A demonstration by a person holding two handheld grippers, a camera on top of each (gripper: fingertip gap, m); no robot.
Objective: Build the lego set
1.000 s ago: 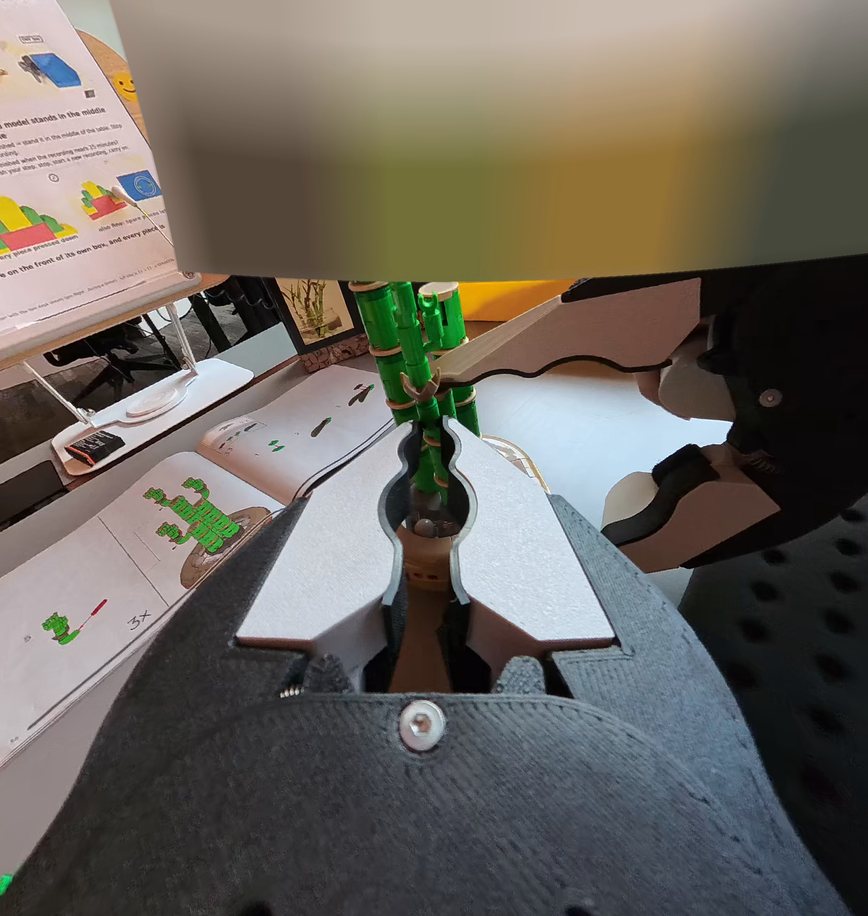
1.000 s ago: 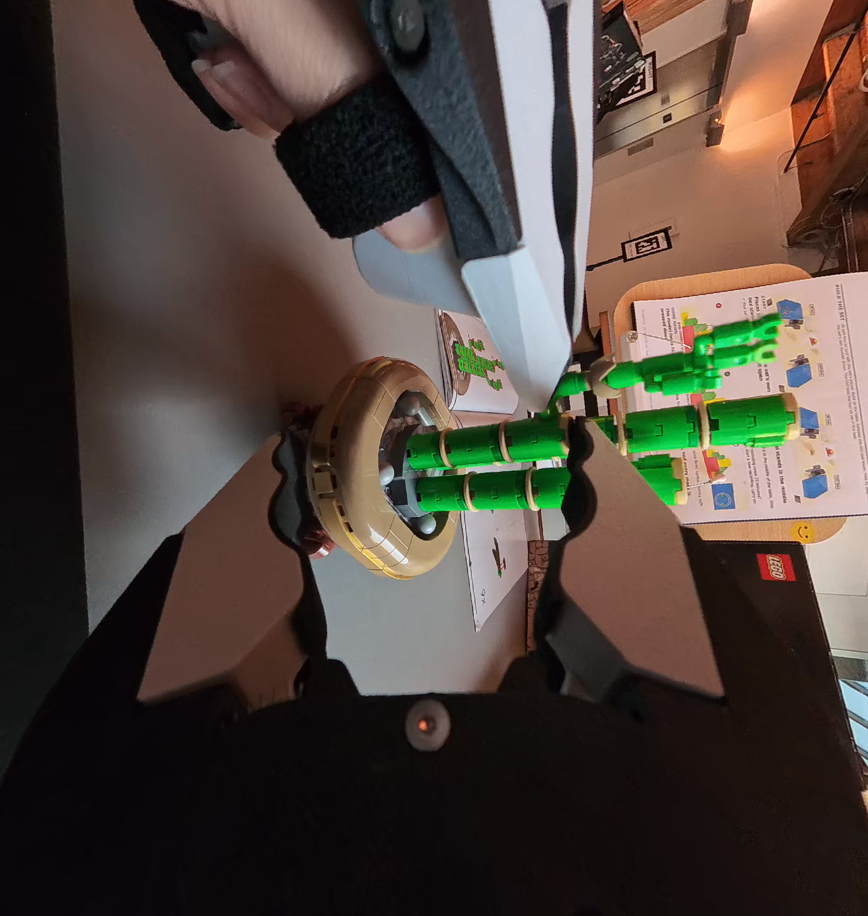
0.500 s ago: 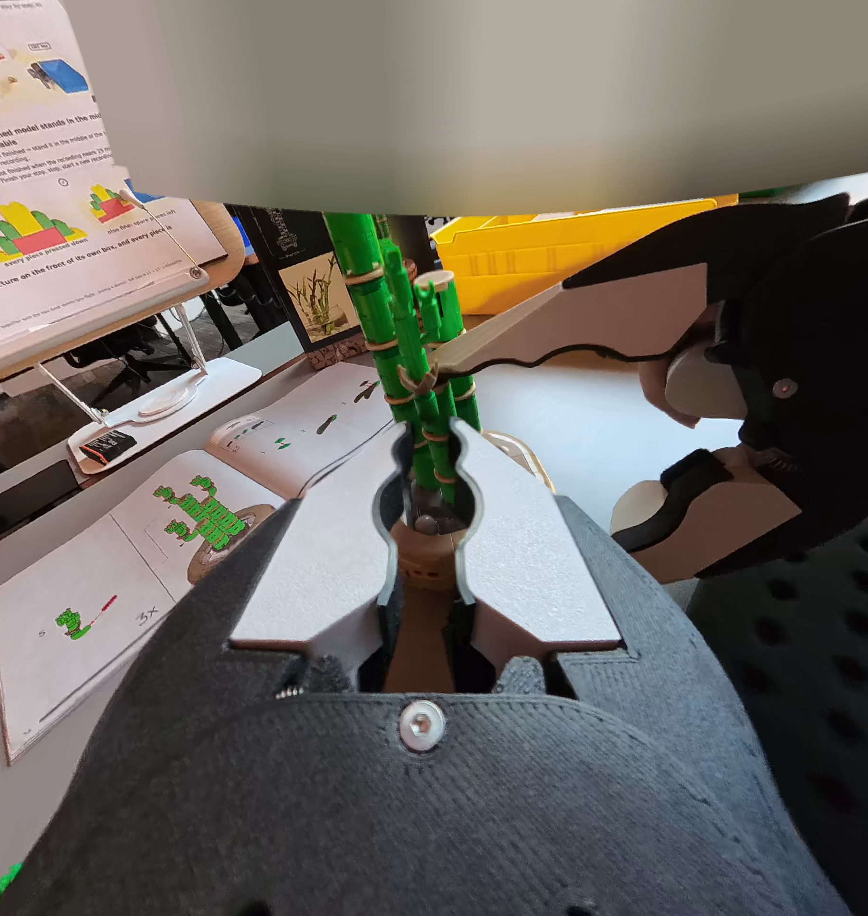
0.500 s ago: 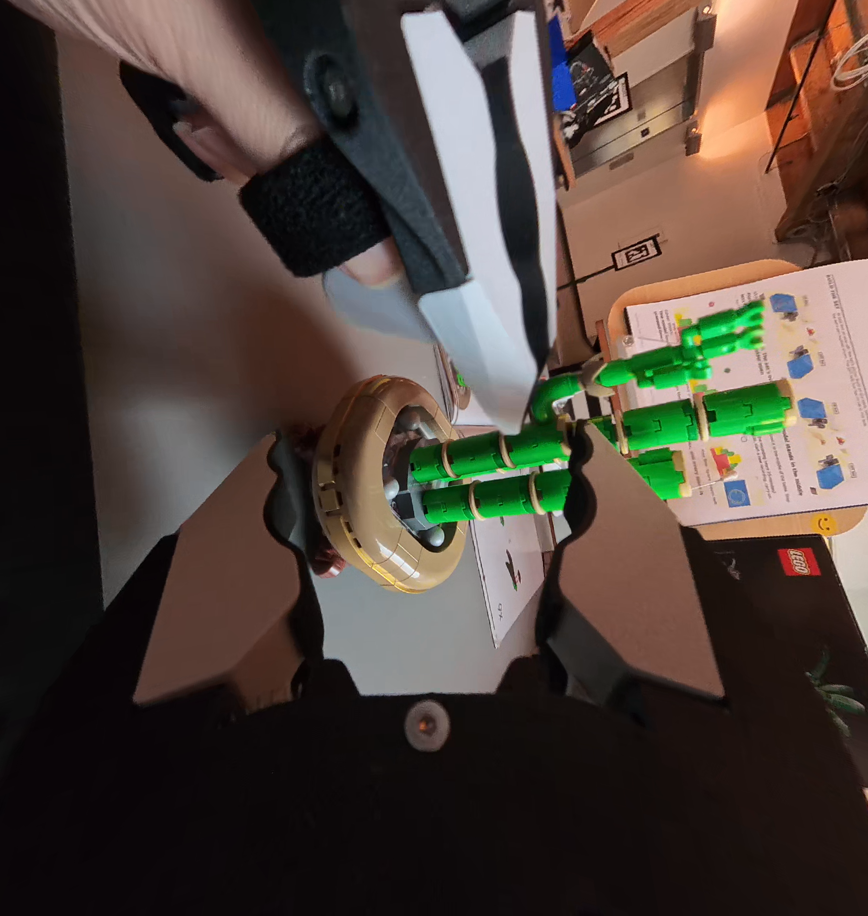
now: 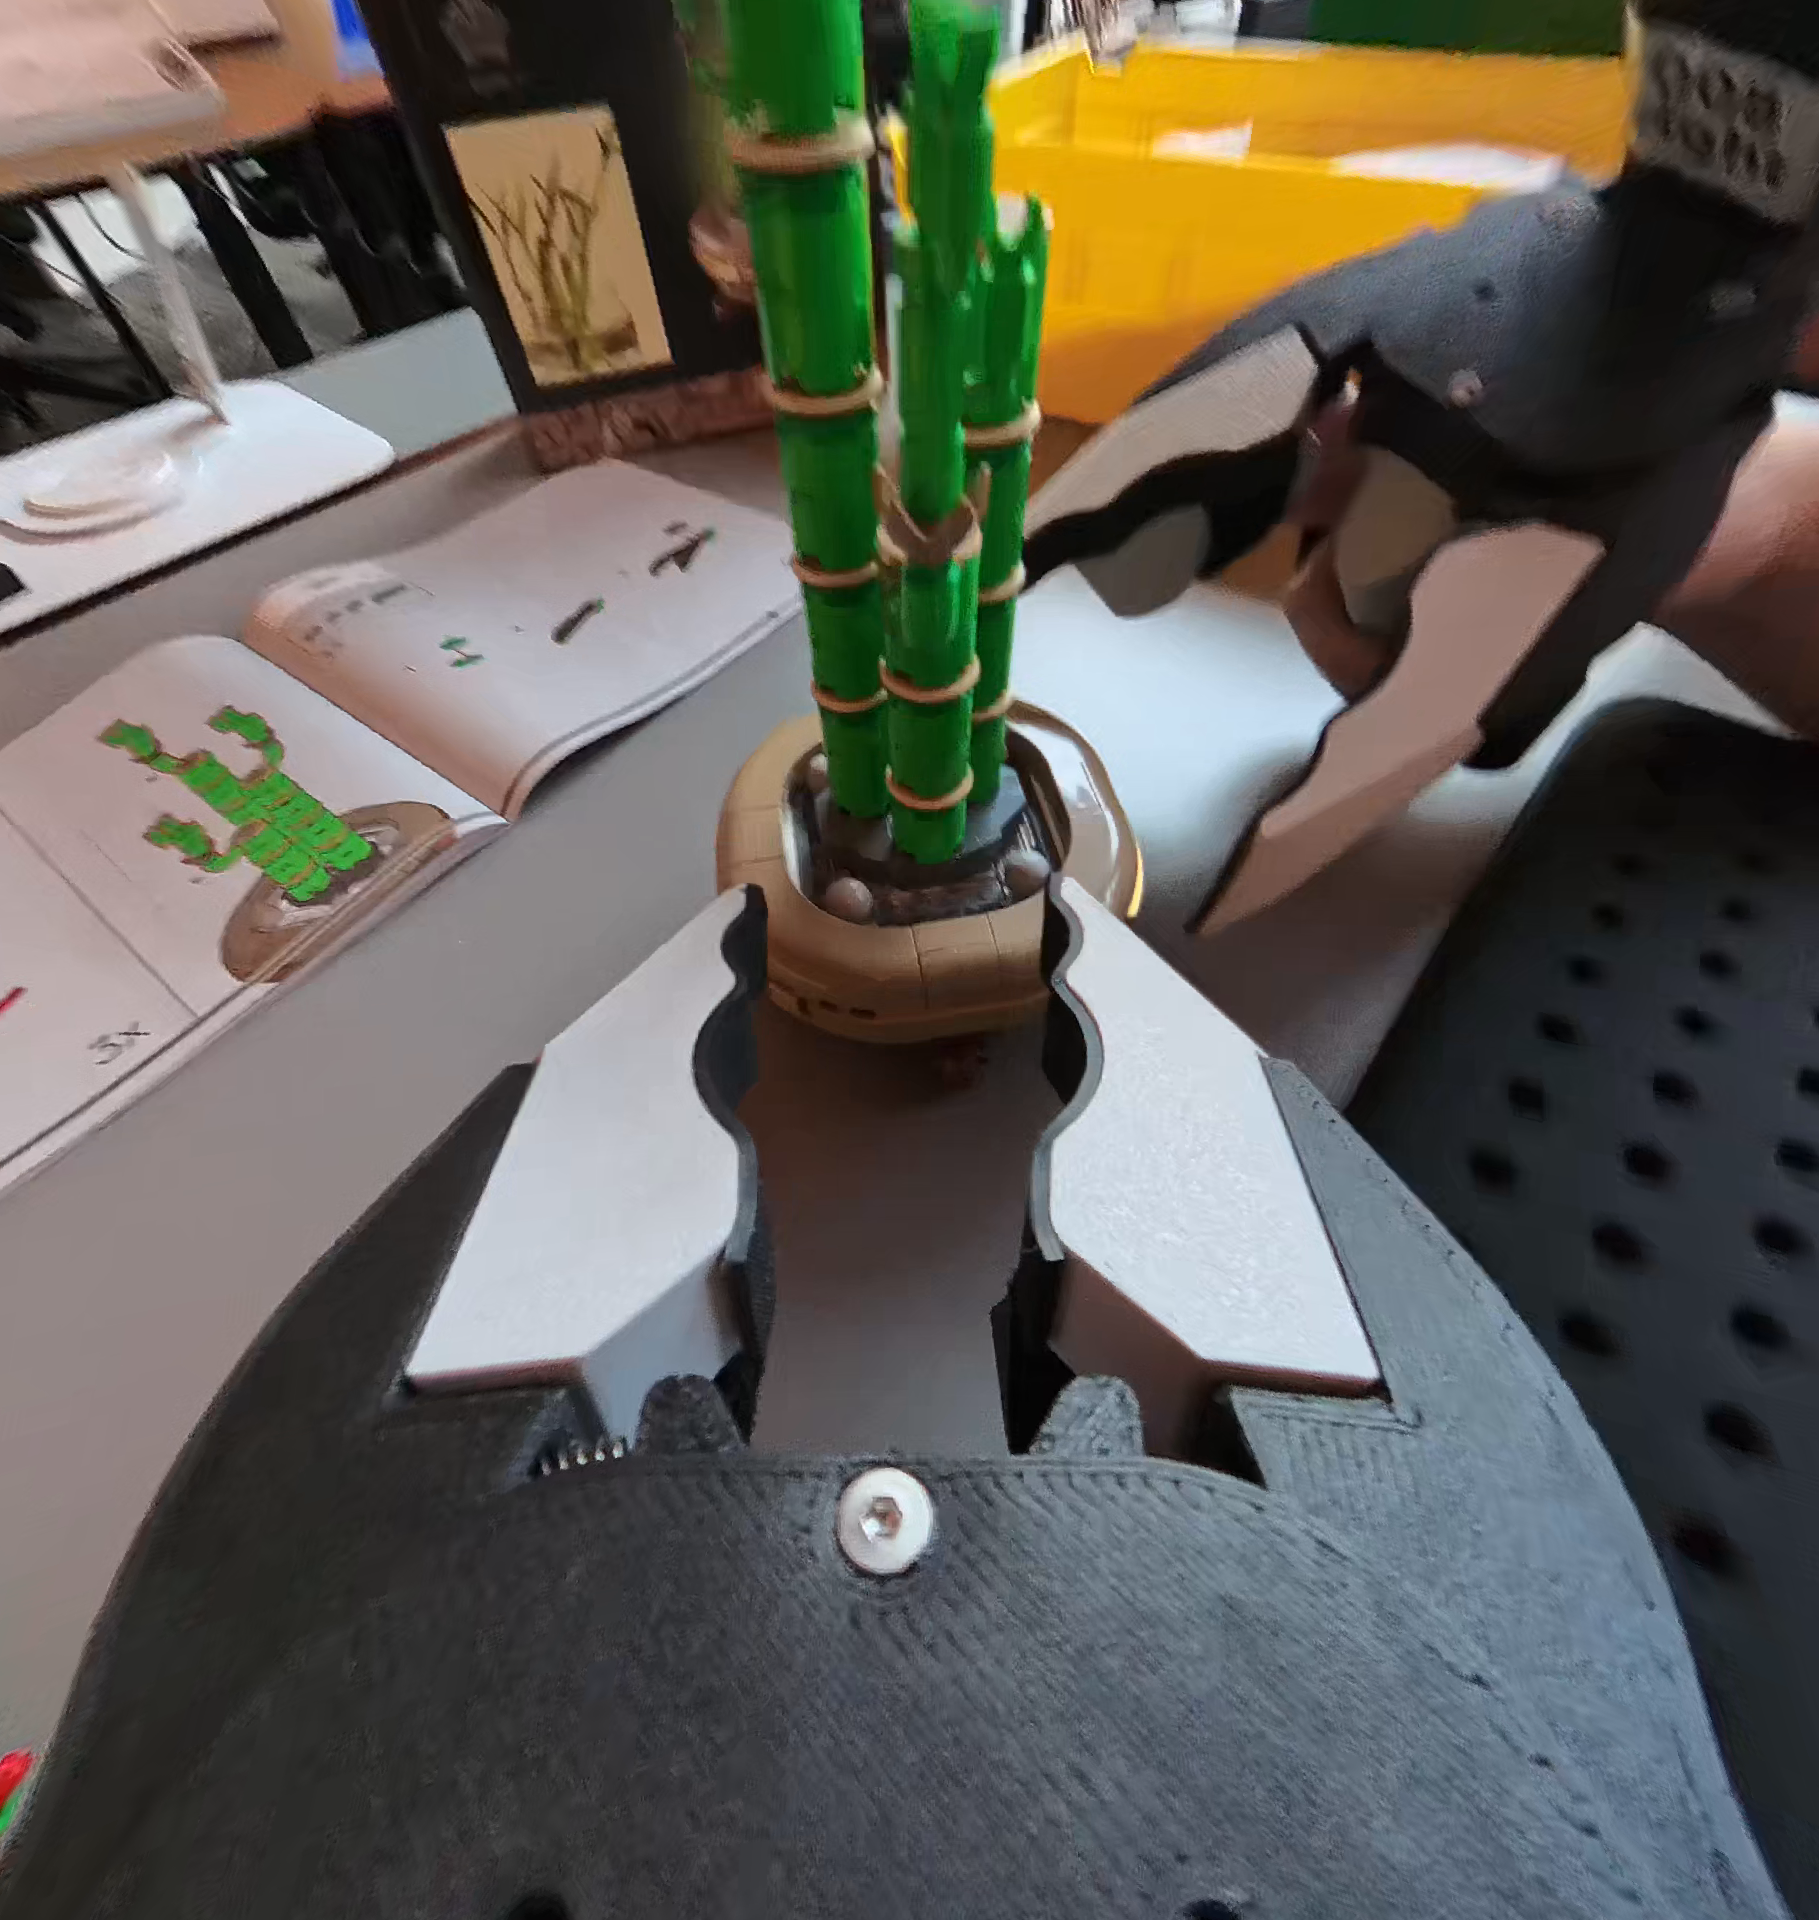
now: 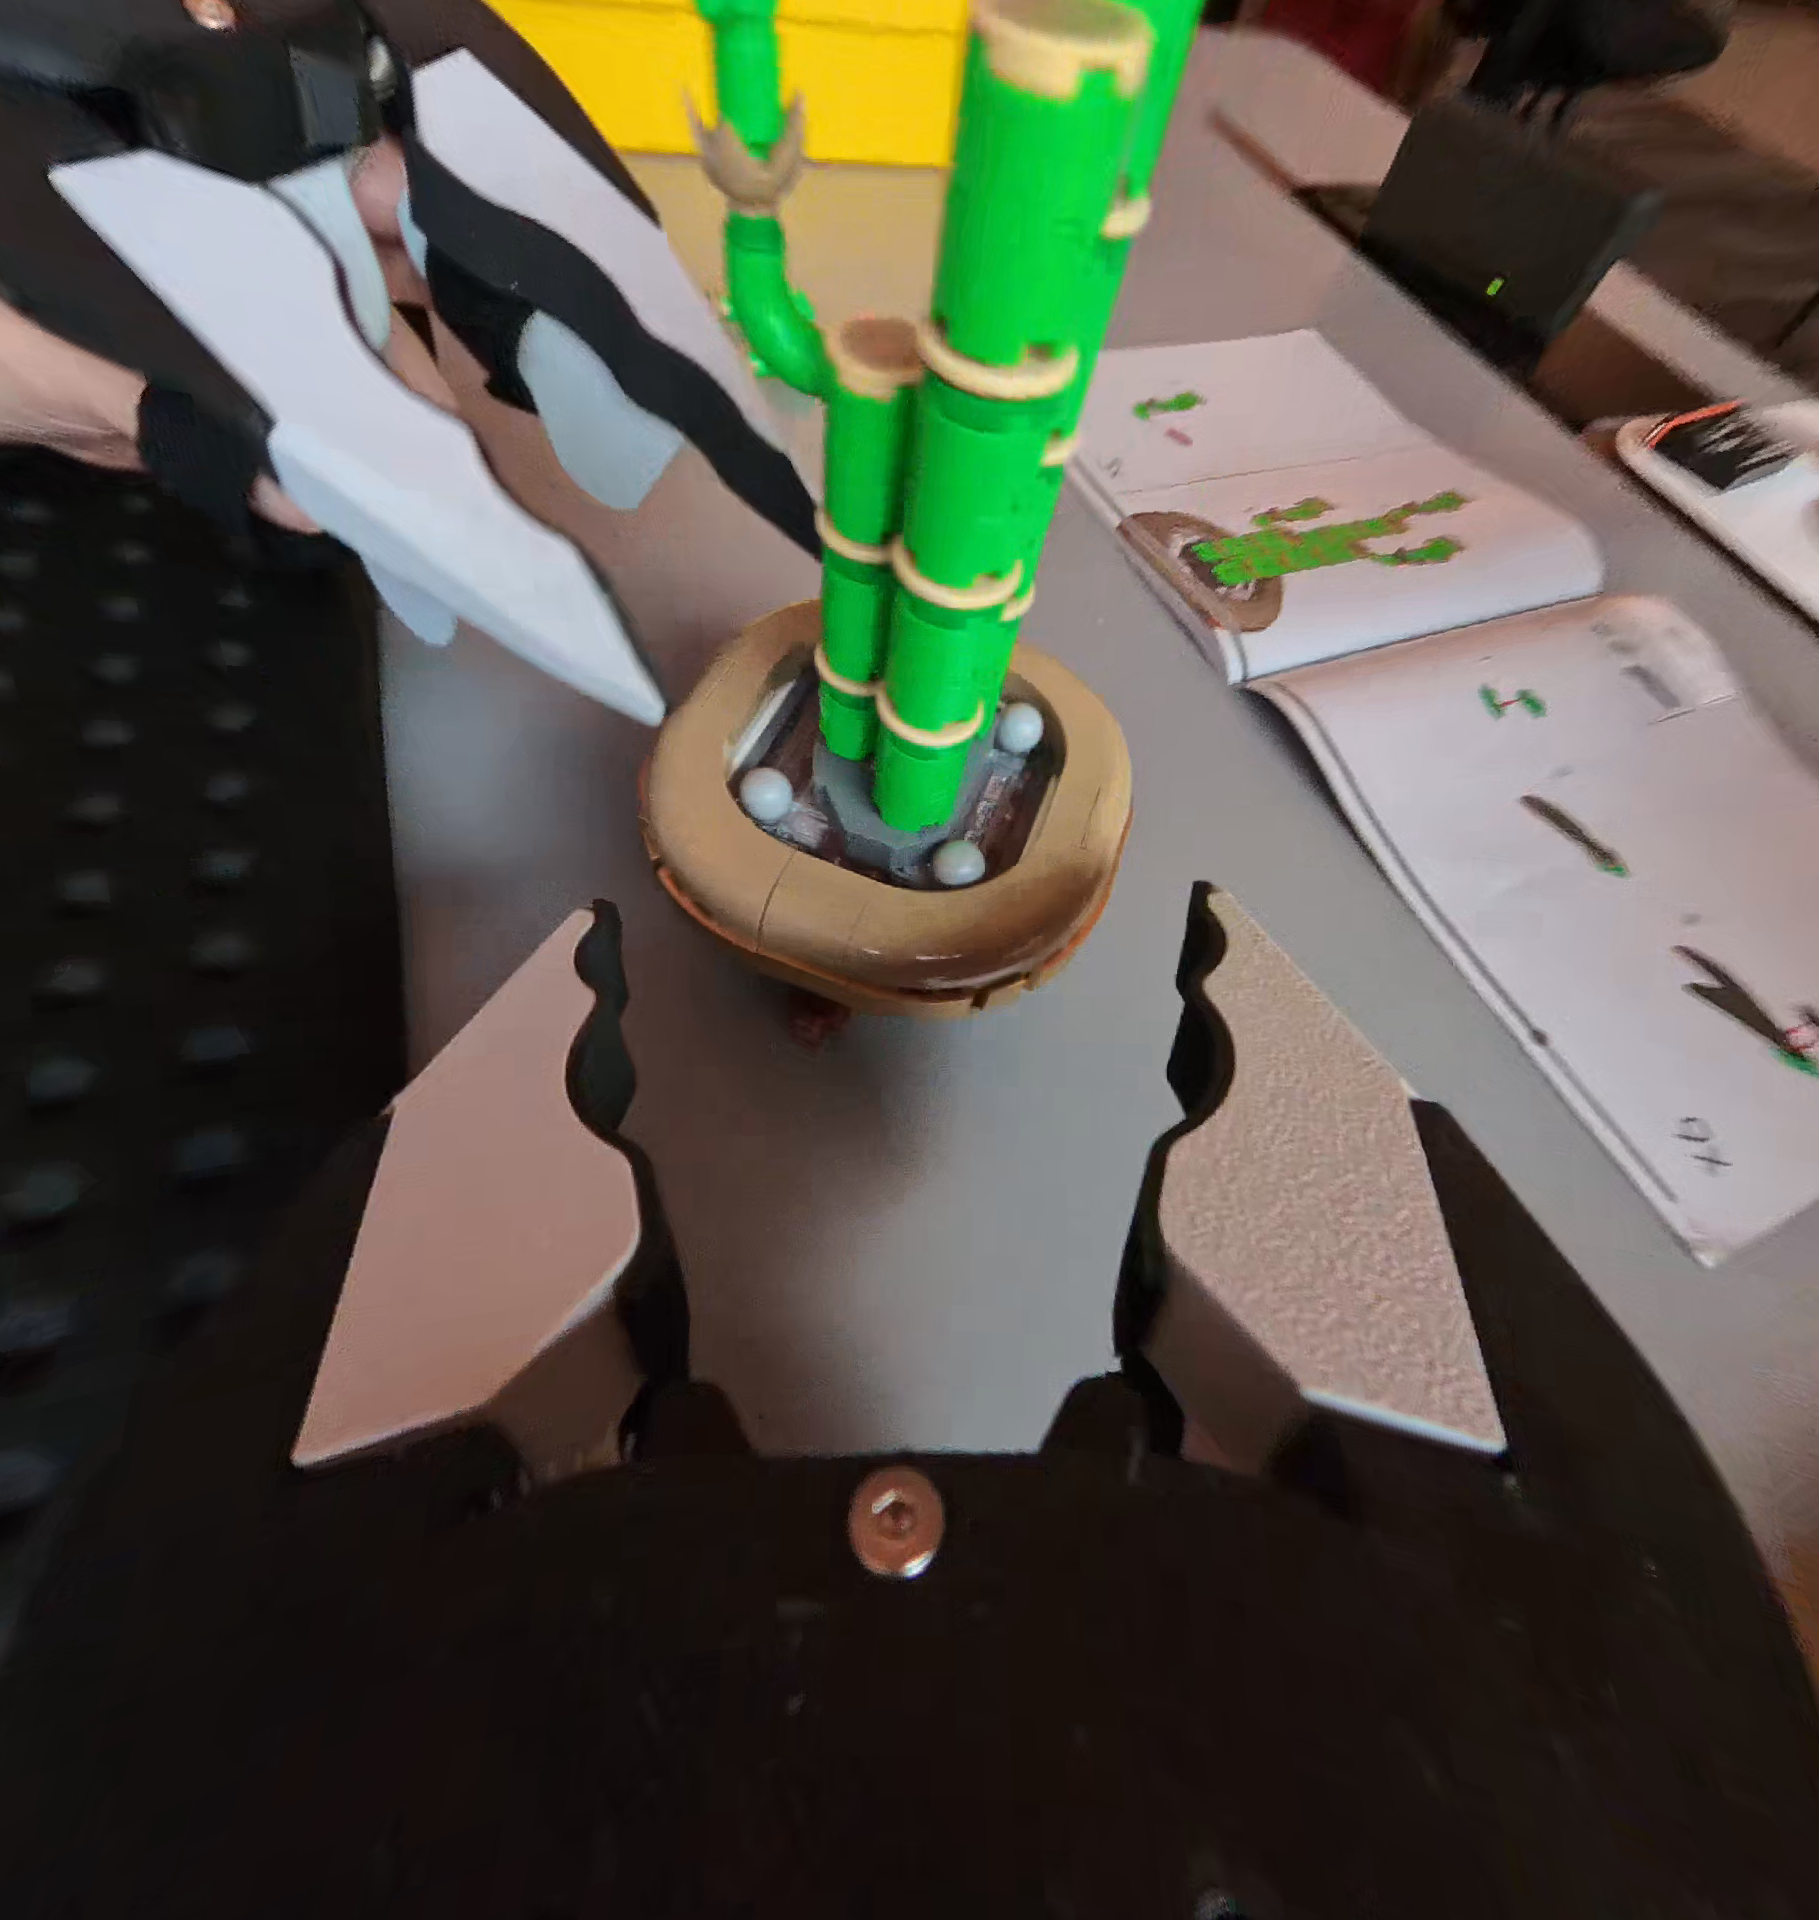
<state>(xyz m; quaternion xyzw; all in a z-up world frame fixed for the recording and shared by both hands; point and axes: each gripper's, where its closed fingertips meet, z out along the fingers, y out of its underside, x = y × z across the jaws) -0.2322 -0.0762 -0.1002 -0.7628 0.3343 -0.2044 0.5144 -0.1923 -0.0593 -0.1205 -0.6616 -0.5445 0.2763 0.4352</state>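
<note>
The lego bamboo plant (image 5: 910, 665) stands upright in its tan pot (image 6: 884, 914) on the grey bench (image 6: 884, 1195), beside the open instruction booklet (image 5: 531, 613). The left gripper (image 5: 900, 914) and right gripper (image 6: 889, 914) each have jaws spread apart, empty, just short of the pot.

A yellow bin (image 5: 1227, 197) sits at the far side of the grey table (image 5: 261, 1195); a white stand base (image 5: 146, 488) rests at its left; a black perforated mat (image 5: 1663, 1091) lies at its right.
</note>
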